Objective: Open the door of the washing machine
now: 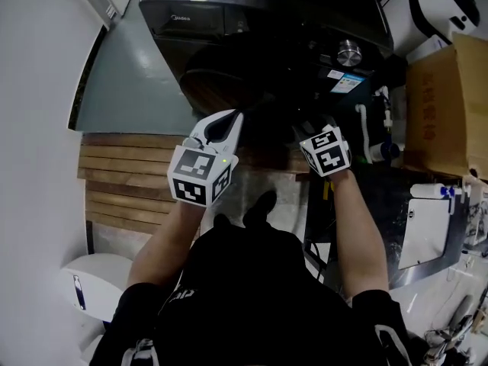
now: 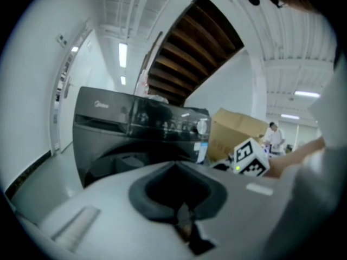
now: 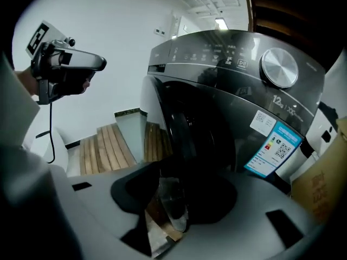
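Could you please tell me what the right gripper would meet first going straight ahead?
Probably the washing machine's door: its dark edge stands just ahead of the right gripper, though depth is unclear.

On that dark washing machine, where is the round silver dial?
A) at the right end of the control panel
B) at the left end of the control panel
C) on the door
A: the silver dial sits at the right end of the control panel of the washing machine, with the small buttons to its left.
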